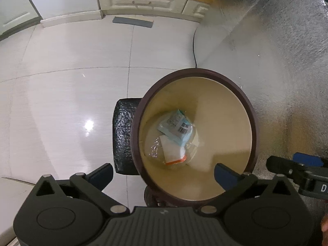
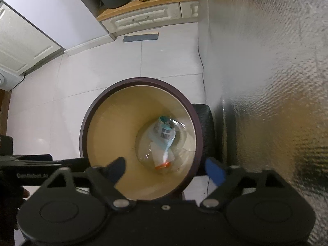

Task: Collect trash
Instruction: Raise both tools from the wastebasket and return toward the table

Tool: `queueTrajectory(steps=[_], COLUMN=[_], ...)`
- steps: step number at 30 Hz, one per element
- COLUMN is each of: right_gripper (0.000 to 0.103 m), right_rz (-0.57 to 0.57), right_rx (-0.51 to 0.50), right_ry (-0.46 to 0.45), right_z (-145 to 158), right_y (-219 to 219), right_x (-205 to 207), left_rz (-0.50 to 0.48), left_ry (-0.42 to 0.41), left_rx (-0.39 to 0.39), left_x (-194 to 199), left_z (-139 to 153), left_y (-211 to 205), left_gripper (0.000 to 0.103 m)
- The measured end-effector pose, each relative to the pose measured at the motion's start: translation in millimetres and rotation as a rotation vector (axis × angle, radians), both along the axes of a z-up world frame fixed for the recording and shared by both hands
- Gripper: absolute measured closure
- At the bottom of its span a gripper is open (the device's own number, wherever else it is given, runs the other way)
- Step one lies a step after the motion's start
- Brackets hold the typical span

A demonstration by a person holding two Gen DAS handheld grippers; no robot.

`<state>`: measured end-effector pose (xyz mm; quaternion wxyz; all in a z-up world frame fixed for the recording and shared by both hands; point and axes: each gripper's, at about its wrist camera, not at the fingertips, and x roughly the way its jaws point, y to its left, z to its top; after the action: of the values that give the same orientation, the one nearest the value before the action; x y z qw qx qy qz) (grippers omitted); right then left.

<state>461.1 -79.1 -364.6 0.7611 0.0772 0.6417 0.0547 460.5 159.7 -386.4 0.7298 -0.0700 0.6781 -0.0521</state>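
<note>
A glossy white tiled floor (image 1: 67, 94) carries everything here. Along its right side rises a tall quilted silver foil surface (image 1: 287, 61), and at its far edge stands a cream cabinet with a wooden top and a handled drawer (image 1: 141, 1); a flat grey rectangular mat (image 1: 132, 22) lies on the floor just in front of that cabinet. A thin dark cable (image 1: 193, 49) runs along the floor by the foot of the foil surface.

Near the foil side of the floor stands a round waste bin with a dark maroon rim and cream inner wall (image 1: 225, 110), seen from above in both wrist views. A black textured cushion-like block (image 1: 123, 135) sits on the floor, touching the bin's outer wall.

The left gripper (image 1: 163, 174) hangs over the near rim of the bin, jaws spread wide with nothing between them. The right gripper (image 2: 165, 169) also hangs over the near rim, jaws wide apart and empty; its blue pad shows at the right edge of the left wrist view.

At the bottom of the bin lies the trash: a pale blue plastic packet with a barcode label (image 1: 176, 127), resting partly on a clear crumpled wrapper with a white panel and orange strip (image 1: 173, 151)
</note>
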Motion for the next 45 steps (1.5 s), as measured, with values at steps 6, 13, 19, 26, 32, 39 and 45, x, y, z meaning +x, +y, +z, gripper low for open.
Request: queueTrajectory(steps=[6,13,19,26,32,39,45], right_gripper=[0.000,0.000,0.000,0.000,0.000,0.000,0.000], right_rz=[0.002,-0.007,-0.007,-0.005,0.014,0.023,0.033], right_rx=[-0.038,-0.065,-0.101,-0.126,-0.139,-0.135,-0.119], right_ry=[-0.017,-0.048,-0.089,-0.142,-0.228,-0.340,-0.448], right_z=[7.6,23.4,50.1,88.6,135.8,195.5,244.5], right_y=[-1.4,0.0,1.1,2.9,1.9,-10.0,-30.2], right_x=[-10.4,-22.5,-37.6,-56.2,-77.6,-112.6,-145.8], left_rz=[0.009,0.002,-0.006,0.017,0.055,0.082,0.101], left_ry=[-0.015,-0.047,-0.114,-0.204,-0.280,-0.407,-0.511], left_rx=[0.020,0.028,0.019,0.005,-0.006,-0.012,-0.014], left_x=[-10.5,-21.8,-35.7,-58.9,-81.6,-117.8,-155.7], left_z=[10.0,25.4,56.1,99.4,140.0,197.4,244.1], left_y=[9.6,15.8,18.5,21.7,23.5,11.6,-8.4], left_gripper=[0.000,0.000,0.000,0.000,0.000,0.000,0.000])
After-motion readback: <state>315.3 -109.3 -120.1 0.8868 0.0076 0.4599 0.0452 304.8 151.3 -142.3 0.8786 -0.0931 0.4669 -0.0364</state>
